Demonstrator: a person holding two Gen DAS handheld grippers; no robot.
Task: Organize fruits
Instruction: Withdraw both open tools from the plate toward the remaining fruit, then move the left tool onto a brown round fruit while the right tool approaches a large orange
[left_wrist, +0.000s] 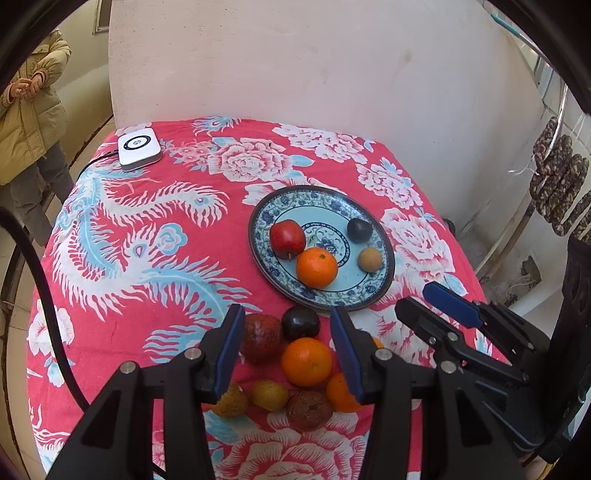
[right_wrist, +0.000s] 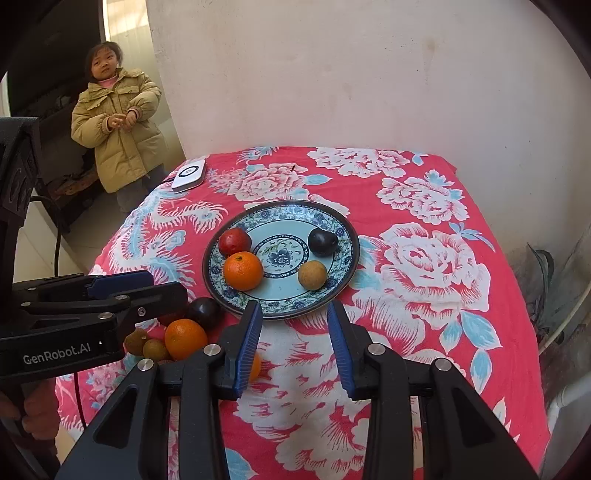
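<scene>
So far, four fruits are lying on the round blue-patterned ceramic plate: a red apple, an orange mandarin, a dark plum and a small tan fruit. About seven loose fruits are waiting near it on the red floral tablecloth. Both the left gripper and the right gripper are hanging spread and empty.

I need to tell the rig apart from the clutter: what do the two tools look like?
Both tools are alike. The left tool and the right tool have black angular frames with silver round pivot pins and two flat fingers faced with blue ribbed pads. In the right wrist view the left tool's side carries white "GenRobot.AI" lettering and a black cable.
</scene>
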